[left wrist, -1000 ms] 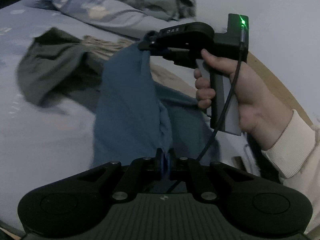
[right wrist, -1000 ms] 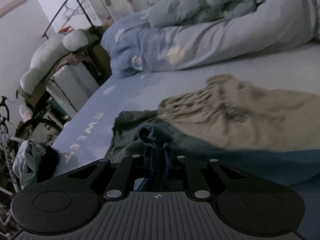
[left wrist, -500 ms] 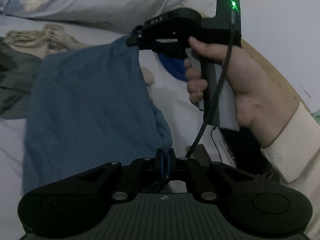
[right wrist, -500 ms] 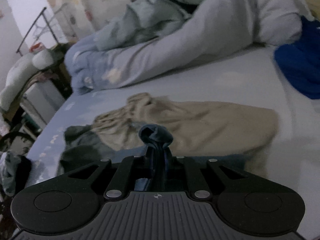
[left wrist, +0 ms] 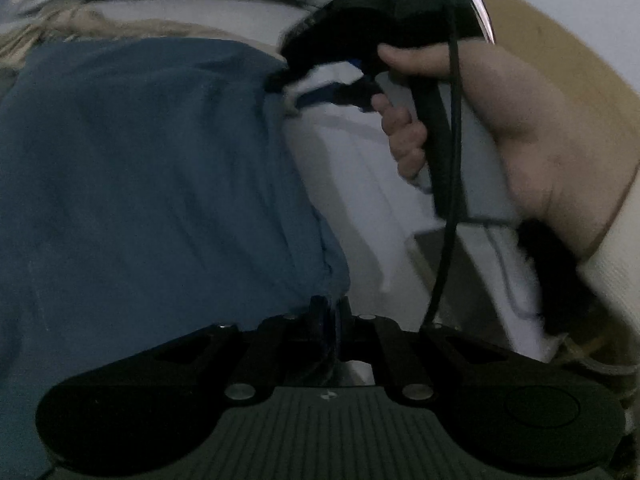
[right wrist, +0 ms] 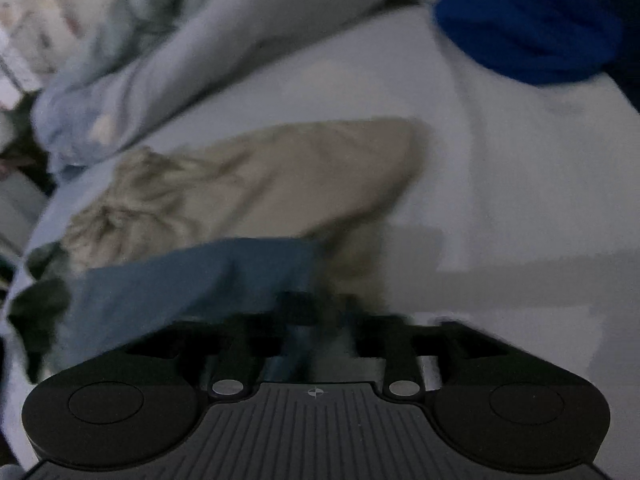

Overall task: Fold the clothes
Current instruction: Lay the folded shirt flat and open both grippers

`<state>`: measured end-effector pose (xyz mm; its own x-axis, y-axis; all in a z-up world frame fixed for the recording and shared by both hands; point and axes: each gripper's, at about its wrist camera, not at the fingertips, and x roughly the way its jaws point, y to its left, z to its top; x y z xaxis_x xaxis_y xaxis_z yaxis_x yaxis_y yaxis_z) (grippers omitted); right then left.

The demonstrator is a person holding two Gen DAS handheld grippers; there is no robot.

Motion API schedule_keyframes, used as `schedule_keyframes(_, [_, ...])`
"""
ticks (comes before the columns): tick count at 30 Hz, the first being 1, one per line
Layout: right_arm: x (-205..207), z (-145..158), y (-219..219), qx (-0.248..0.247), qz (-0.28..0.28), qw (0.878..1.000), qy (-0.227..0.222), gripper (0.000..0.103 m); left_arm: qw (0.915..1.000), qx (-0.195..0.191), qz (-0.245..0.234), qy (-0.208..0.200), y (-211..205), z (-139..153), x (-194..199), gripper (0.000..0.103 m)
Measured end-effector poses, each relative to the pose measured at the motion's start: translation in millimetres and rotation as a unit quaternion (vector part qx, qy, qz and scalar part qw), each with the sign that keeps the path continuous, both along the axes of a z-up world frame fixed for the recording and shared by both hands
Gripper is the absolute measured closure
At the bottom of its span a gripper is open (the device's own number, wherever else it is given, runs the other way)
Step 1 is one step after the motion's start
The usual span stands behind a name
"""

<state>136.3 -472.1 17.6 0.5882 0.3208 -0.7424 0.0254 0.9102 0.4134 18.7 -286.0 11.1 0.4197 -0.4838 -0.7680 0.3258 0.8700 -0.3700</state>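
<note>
A blue garment point(left wrist: 140, 160) lies spread on the pale bed sheet point(right wrist: 500, 160). My left gripper point(left wrist: 329, 312) is at the garment's near right corner. Its jaws are opening, and a thin strip of blue cloth is still between them. My right gripper point(left wrist: 288, 88) is at the far right corner, held by a hand point(left wrist: 500, 120). In the blurred right wrist view my right gripper point(right wrist: 320, 308) has its jaws opening wide. The blue garment point(right wrist: 192, 276) lies just left of them, and a little cloth shows low between them.
A beige garment point(right wrist: 280, 168) lies beyond the blue one, partly under it. A dark green garment point(right wrist: 36, 312) lies at the left. A royal blue garment point(right wrist: 528, 28) is at the far right, and a rumpled duvet point(right wrist: 200, 40) runs along the back. The bed's edge point(left wrist: 440, 248) drops off at the right.
Both grippers have come down and across the bed with the blue garment, which now lies flat. Both pairs of jaws, shut on its corners before, have parted, the right ones wider.
</note>
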Motion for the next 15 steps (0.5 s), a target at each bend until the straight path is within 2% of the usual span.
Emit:
schedule_keyframes(2, [-12.0,7.4,-11.6,-0.010,-0.013,1.000,-0.011,0.040,0.9999,-0.004,-0.013,0.004,-0.9,-3.9,-3.1,0.079])
schedule_keyframes(3, [-19.9,13.5,-16.7,-0.022,-0.019,0.999,-0.017,0.038,0.9996,-0.014,-0.022,0.007,0.5,-3.5,-6.2,0.071])
schedule_keyframes(5, [-42.3,29.8,-24.9,-0.058,-0.034,0.997,-0.032,0.025,0.9980,-0.043,-0.045,0.012,4.3,-0.8,-12.4,0.055])
schedule_keyframes(6, [-54.0,37.9,-28.7,-0.075,-0.041,0.995,-0.040,0.022,0.9971,-0.055,-0.052,0.011,6.4,2.0,-17.3,0.042])
schedule_keyframes(7, [-66.9,45.7,-32.3,-0.089,-0.046,0.994,-0.048,0.020,0.9958,-0.067,-0.062,0.009,8.5,5.2,-22.9,0.036])
schedule_keyframes(8, [-82.4,53.0,-35.3,-0.096,-0.047,0.993,-0.057,0.019,0.9939,-0.081,-0.074,0.008,10.6,9.1,-28.9,0.034])
schedule_keyframes(10, [-116.8,66.0,-39.3,-0.102,-0.045,0.991,-0.069,0.018,0.9896,-0.105,-0.098,0.007,17.6,17.3,-42.2,0.024])
schedule_keyframes(15, [-201.2,83.7,-27.9,-0.101,-0.033,0.990,-0.096,0.018,0.9862,-0.112,-0.120,-0.025,62.0,39.7,-78.6,0.015])
